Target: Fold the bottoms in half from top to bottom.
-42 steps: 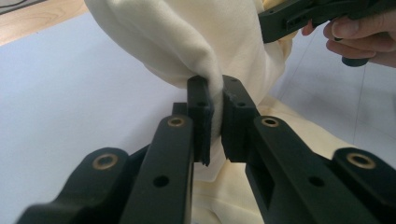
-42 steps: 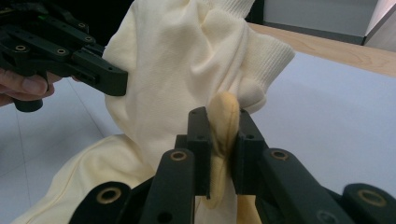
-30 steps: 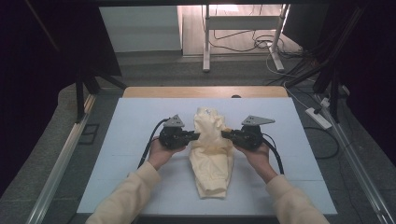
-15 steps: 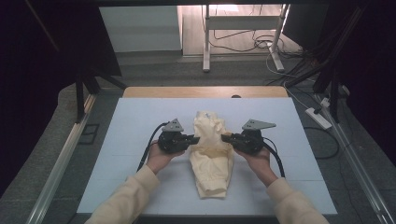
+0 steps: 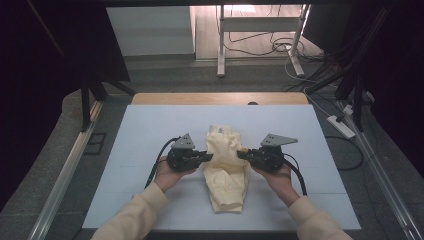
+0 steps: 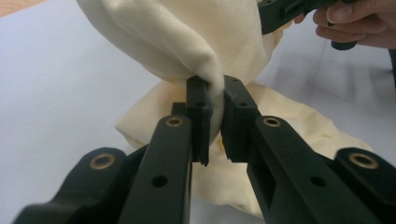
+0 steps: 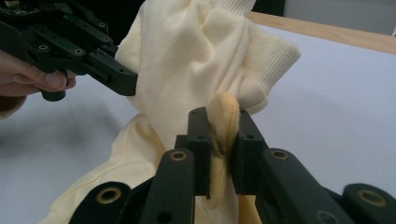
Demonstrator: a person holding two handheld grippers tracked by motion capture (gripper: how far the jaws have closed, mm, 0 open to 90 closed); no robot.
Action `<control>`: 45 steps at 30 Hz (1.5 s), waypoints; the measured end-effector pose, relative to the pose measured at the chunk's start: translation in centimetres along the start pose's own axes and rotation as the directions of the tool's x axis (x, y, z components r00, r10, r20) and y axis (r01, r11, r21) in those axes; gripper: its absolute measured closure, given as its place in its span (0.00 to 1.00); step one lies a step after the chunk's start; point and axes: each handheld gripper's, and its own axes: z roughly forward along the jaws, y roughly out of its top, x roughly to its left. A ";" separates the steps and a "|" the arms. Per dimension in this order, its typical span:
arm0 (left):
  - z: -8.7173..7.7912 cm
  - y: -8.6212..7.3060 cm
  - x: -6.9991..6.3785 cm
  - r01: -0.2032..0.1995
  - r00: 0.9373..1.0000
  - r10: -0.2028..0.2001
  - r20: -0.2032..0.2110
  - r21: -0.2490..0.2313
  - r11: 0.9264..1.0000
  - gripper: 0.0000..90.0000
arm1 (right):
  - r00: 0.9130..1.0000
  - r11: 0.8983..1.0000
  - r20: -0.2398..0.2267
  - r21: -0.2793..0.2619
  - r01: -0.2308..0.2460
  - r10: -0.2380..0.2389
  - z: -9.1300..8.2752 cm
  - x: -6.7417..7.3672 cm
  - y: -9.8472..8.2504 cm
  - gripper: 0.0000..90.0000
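A cream-yellow garment (image 5: 226, 170) lies bunched on the white table mat (image 5: 150, 130), its upper part lifted between both grippers. My left gripper (image 5: 209, 156) is shut on a fold at the garment's left side; in the left gripper view the jaws (image 6: 215, 100) pinch pale cloth (image 6: 177, 37). My right gripper (image 5: 241, 154) is shut on the right side; in the right gripper view its jaws (image 7: 219, 121) squeeze a deeper-yellow edge of the garment (image 7: 196, 56). Each gripper shows in the other's view, the right one (image 6: 285, 11) and the left one (image 7: 112, 70).
A wooden table edge (image 5: 220, 98) runs behind the mat. A power strip (image 5: 340, 126) and cables lie on the floor to the right. Metal stand legs (image 5: 220, 45) rise beyond the table. Bare mat surrounds the garment on both sides.
Both hands have drawn a little toward the near edge of the table, taking the lifted upper part of the garment with them. Both grips stay as they were.
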 end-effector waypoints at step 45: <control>0.2 -1.7 -1.7 0.005 0.999 -0.006 0.042 0.046 0.999 0.63 | 0.999 0.998 -0.045 0.052 0.030 -0.028 -1.0 1.6 -2.4 0.74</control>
